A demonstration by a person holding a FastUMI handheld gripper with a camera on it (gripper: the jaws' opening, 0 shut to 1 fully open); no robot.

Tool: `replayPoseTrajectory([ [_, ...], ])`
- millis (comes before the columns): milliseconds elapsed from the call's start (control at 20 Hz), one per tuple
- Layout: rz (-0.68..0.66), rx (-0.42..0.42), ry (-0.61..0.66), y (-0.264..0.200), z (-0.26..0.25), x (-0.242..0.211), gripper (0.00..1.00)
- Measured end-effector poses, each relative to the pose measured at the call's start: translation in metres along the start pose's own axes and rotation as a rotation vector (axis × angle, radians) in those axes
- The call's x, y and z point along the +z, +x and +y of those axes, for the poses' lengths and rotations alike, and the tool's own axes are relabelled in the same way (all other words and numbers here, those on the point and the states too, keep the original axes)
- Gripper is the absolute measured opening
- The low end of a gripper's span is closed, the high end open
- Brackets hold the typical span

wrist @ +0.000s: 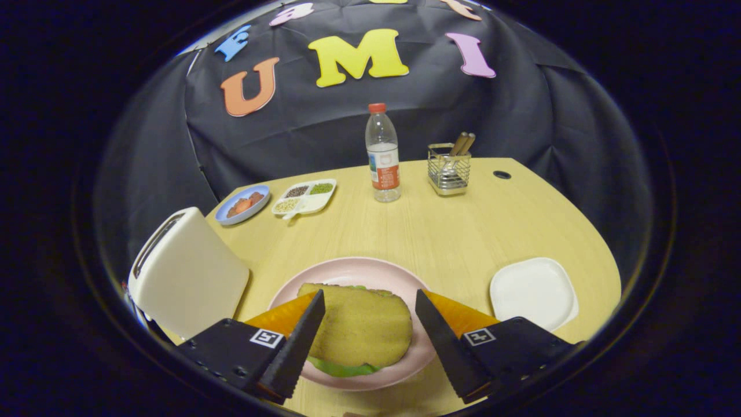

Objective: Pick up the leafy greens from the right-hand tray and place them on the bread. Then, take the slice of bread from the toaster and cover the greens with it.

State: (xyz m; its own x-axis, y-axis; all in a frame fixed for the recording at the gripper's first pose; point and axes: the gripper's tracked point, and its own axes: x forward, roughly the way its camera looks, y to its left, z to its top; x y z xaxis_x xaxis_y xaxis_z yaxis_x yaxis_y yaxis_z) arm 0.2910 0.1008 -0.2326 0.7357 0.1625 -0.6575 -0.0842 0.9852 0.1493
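On the pink plate (347,272) lies a slice of toasted bread (362,327), with leafy greens (341,366) peeking out from under its near edge and a little at its far edge. My gripper (370,301) is open, its two black fingers (301,341) standing either side of the bread and apart from it. The white toaster (188,272) stands left of the plate; I cannot see into its slots. A white tray (532,292) sits to the right of the plate with nothing on it.
Beyond the plate stand a water bottle (383,153) and a wire holder with utensils (449,168). A blue dish with red pieces (243,204) and a divided white dish of grains (304,197) sit at the far left. The table's edge curves close behind them.
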Motion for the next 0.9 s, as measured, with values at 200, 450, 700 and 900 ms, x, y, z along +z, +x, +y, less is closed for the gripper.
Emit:
replayPoseTrajectory([
  [200,-0.080,-0.018,-0.019,-0.047,0.003,0.018,0.97],
  [450,-0.235,-0.075,-0.076,-0.127,0.010,0.048,0.96],
  [700,-0.407,-0.114,-0.080,-0.214,0.020,0.074,0.96],
  [900,-0.532,-0.130,-0.078,-0.270,0.024,0.081,0.96],
])
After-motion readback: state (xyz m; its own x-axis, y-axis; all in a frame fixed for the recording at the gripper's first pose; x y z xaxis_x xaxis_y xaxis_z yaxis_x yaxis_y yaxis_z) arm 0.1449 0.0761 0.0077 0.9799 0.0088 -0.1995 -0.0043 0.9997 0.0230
